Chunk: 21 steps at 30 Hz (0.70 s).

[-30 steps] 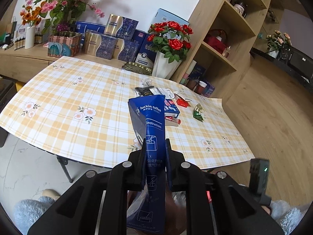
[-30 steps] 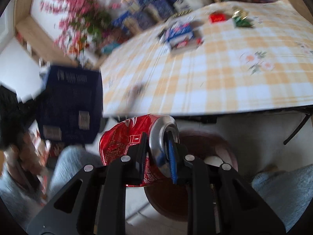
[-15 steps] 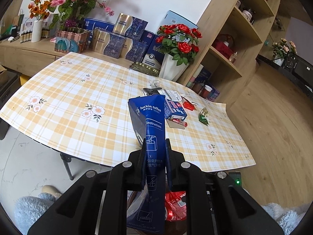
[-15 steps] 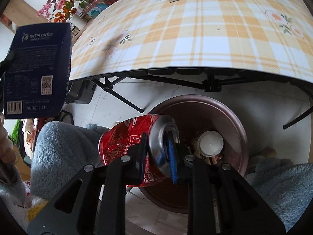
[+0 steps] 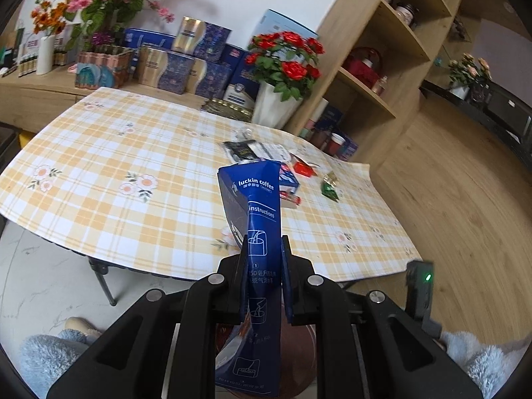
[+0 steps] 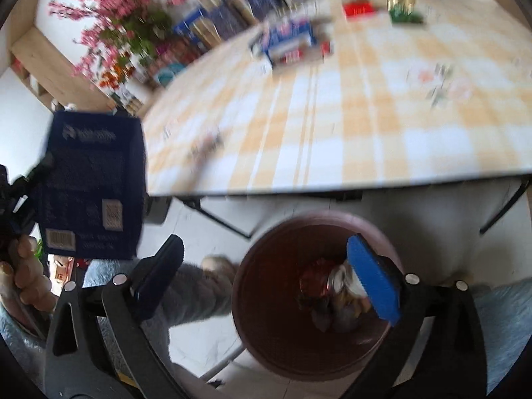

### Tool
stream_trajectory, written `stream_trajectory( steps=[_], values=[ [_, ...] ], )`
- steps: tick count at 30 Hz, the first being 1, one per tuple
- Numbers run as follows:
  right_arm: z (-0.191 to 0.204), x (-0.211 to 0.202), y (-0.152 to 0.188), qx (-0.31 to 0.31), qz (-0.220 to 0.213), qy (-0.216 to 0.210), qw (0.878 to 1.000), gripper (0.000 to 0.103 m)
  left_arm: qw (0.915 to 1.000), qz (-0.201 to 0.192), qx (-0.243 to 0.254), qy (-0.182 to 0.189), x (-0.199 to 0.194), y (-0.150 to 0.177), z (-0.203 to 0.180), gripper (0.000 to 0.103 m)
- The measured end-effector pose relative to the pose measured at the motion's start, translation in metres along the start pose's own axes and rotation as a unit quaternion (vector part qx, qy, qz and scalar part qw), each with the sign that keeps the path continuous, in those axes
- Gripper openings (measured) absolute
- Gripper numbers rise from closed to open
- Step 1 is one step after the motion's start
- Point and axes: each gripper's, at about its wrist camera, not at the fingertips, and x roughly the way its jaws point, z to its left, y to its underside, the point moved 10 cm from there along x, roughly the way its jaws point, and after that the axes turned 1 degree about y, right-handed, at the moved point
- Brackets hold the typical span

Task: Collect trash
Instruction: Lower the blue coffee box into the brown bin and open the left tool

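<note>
My left gripper (image 5: 265, 249) is shut on a dark blue luckin coffee box (image 5: 257, 212), held upright in front of the table edge; the box also shows at the left of the right wrist view (image 6: 91, 183). My right gripper (image 6: 266, 262) is open wide and empty above a brown trash bin (image 6: 266, 339) on the floor. A crushed red cola can (image 6: 321, 281) lies inside the bin among other trash. More trash lies on the checked tablecloth (image 5: 133, 183): a blue-white carton (image 5: 287, 179), a red wrapper (image 5: 304, 168) and a green wrapper (image 5: 329, 188).
A vase of red roses (image 5: 282, 83), gift boxes (image 5: 186, 66) and pink flowers (image 5: 99, 6) stand behind the table. Wooden shelves (image 5: 375, 66) rise at the right. Folding table legs (image 6: 219, 216) stand near the bin. Fuzzy blue slippers (image 5: 46, 355) show at the bottom.
My right gripper opened and let go of the red can, which dropped into the bin. The right view tilted up and blurred. The left gripper still holds the coffee box.
</note>
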Motion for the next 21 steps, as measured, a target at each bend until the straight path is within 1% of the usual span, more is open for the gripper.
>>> stream_trajectory(
  steps=[1, 3, 5, 7, 9, 10, 13, 15, 17, 21],
  values=[
    [-0.002, -0.005, -0.003, -0.009, -0.013, 0.011, 1.0, 0.097, 1.0, 0.003, 0.005, 0.002, 0.001, 0.002, -0.004, 0.016],
    [-0.01, -0.02, -0.012, -0.043, -0.055, 0.053, 0.996, 0.097, 0.9995, 0.016, 0.024, 0.009, 0.005, 0.007, -0.014, 0.016],
    [-0.021, -0.029, -0.015, -0.055, -0.076, 0.081, 0.992, 0.097, 0.9988, 0.028, 0.038, 0.014, 0.009, 0.013, -0.022, 0.016],
    [-0.032, -0.031, -0.019, -0.031, -0.085, 0.08, 0.993, 0.097, 0.9973, 0.045, 0.054, 0.022, 0.015, 0.021, -0.031, 0.016],
    [-0.045, -0.036, -0.023, 0.0, -0.095, 0.076, 0.993, 0.097, 0.9945, 0.068, 0.073, 0.032, 0.022, 0.032, -0.042, 0.016],
    [-0.049, -0.037, -0.025, 0.006, -0.099, 0.077, 0.992, 0.097, 0.9929, 0.078, 0.083, 0.037, 0.026, 0.038, -0.046, 0.016],
    [-0.06, -0.044, -0.028, 0.022, -0.12, 0.08, 0.989, 0.097, 0.9848, 0.118, 0.12, 0.044, 0.041, 0.06, -0.058, 0.016],
    [-0.068, -0.046, -0.028, 0.034, -0.128, 0.087, 0.987, 0.097, 0.9799, 0.139, 0.135, 0.046, 0.051, 0.072, -0.062, 0.016],
    [-0.073, -0.044, -0.026, 0.042, -0.127, 0.094, 0.987, 0.097, 0.9729, 0.164, 0.156, 0.046, 0.063, 0.086, -0.065, 0.016],
    [-0.081, -0.041, -0.024, 0.058, -0.126, 0.094, 0.986, 0.097, 0.9582, 0.213, 0.186, 0.043, 0.089, 0.115, -0.065, 0.016]
  ],
)
